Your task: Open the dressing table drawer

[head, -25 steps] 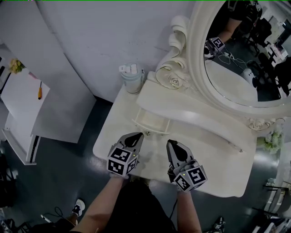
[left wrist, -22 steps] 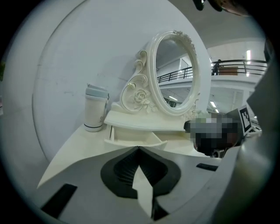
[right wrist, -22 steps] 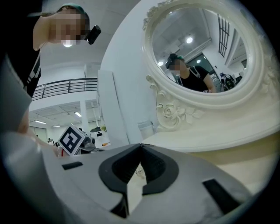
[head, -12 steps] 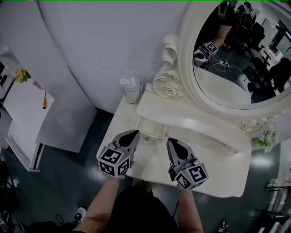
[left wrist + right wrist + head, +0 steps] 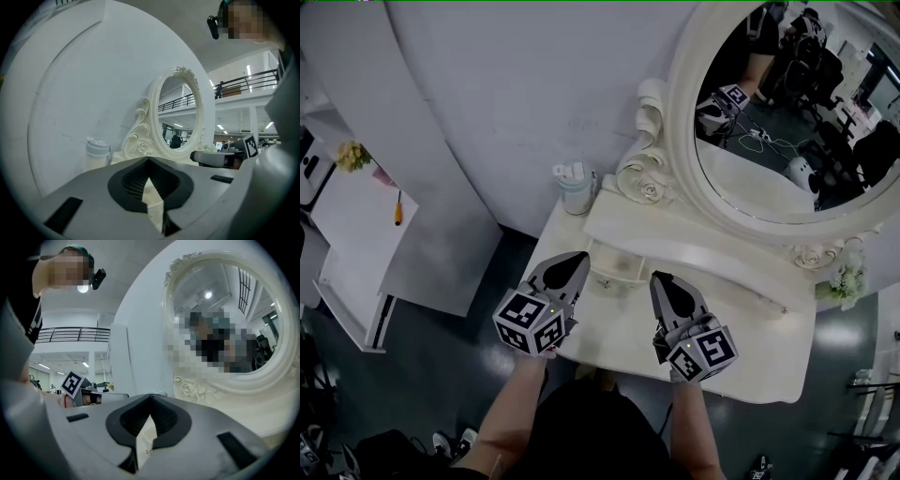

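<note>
The cream dressing table (image 5: pixel 741 361) stands against a grey wall under an oval mirror (image 5: pixel 769 122). Its small drawer (image 5: pixel 617 265), below the raised shelf, stands pulled out a little. My left gripper (image 5: pixel 578 255) hovers above the table's front left, tips just left of the drawer, shut and holding nothing. My right gripper (image 5: pixel 661 278) hovers just right of the drawer, also shut and holding nothing. In the left gripper view the left gripper (image 5: pixel 149 159) points almost level at the mirror (image 5: pixel 180 117). In the right gripper view the right gripper (image 5: pixel 150 395) points at the mirror frame (image 5: pixel 197 390).
A white lidded cup (image 5: pixel 575 185) stands on the table's back left corner, also visible as the cup (image 5: pixel 97 152). A white side table (image 5: pixel 356 234) with yellow flowers (image 5: pixel 353 155) and an orange tool (image 5: pixel 397 208) is at left. Green flowers (image 5: pixel 842 281) sit at the far right.
Both grippers have risen from the tabletop towards the camera, the left one more. Both stayed shut. The drawer has not moved.
</note>
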`<state>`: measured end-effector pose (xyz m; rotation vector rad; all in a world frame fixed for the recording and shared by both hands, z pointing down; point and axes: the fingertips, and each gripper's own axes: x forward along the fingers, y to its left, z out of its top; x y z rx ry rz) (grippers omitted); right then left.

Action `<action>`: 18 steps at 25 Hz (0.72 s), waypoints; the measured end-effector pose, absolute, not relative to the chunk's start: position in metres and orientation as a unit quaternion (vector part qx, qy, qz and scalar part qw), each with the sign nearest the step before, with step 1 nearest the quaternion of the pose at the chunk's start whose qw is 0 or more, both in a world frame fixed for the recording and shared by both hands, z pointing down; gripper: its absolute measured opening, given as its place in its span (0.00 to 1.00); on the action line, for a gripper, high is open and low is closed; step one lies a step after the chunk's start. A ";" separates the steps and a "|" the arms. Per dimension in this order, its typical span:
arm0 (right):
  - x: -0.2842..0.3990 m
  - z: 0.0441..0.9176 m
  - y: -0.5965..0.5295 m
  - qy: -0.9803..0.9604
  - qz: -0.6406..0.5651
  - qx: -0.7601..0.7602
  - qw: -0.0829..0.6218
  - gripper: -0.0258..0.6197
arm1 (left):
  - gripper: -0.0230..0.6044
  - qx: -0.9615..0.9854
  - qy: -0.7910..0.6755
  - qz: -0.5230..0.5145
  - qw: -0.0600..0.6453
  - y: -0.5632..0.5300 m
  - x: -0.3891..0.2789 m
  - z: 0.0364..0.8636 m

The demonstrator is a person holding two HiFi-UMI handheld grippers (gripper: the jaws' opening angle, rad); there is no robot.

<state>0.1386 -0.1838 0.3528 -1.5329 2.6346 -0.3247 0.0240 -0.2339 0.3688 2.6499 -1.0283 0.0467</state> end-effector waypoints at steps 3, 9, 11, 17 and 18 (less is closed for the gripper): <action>0.139 0.343 -0.184 0.860 -0.098 -0.500 0.040 0.04 | 0.04 0.922 -0.359 0.001 0.143 -0.236 0.020 0.353; 0.137 0.325 -0.188 0.862 -0.082 -0.499 0.040 0.04 | 0.04 0.928 -0.351 -0.019 0.127 -0.237 0.019 0.325; 0.136 0.320 -0.189 0.862 -0.077 -0.499 0.041 0.04 | 0.04 0.929 -0.347 -0.022 0.126 -0.236 0.019 0.319; 0.137 0.305 -0.189 0.863 -0.063 -0.499 0.048 0.04 | 0.04 0.932 -0.336 -0.040 0.129 -0.235 0.021 0.302; 0.137 0.301 -0.189 0.864 -0.059 -0.498 0.049 0.04 | 0.04 0.933 -0.334 -0.044 0.130 -0.235 0.022 0.298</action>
